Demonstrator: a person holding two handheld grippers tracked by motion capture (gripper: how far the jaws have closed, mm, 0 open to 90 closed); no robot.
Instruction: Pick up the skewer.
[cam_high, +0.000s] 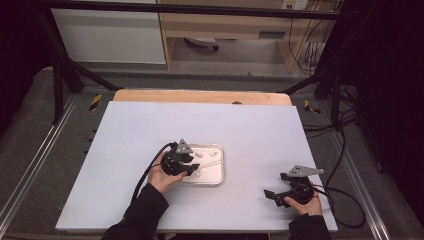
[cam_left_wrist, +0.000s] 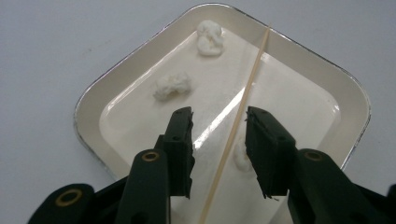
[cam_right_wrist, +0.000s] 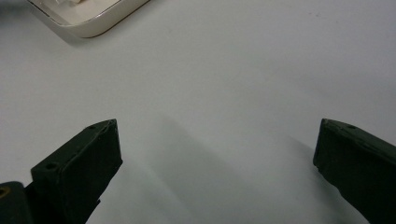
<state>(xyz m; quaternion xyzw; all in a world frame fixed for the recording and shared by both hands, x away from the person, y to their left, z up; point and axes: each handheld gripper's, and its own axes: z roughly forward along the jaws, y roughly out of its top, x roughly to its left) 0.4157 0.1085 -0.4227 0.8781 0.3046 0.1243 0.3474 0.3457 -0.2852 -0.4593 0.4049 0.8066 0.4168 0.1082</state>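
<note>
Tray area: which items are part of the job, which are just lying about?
In the job:
- wooden skewer, lying between the open left tongs
- white tray
- white lumps in the tray

Lying about:
- right tongs, open above bare table
- shelf unit behind the table

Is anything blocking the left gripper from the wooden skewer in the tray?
Nothing visible. The skewer lies between the open jaws of the left gripper, untouched; one white lump sits beside it in the tray.

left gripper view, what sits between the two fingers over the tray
A thin wooden skewer runs between the left gripper fingers, apart from both, lying in the white tray. A small white lump lies beside the right-hand finger.
</note>
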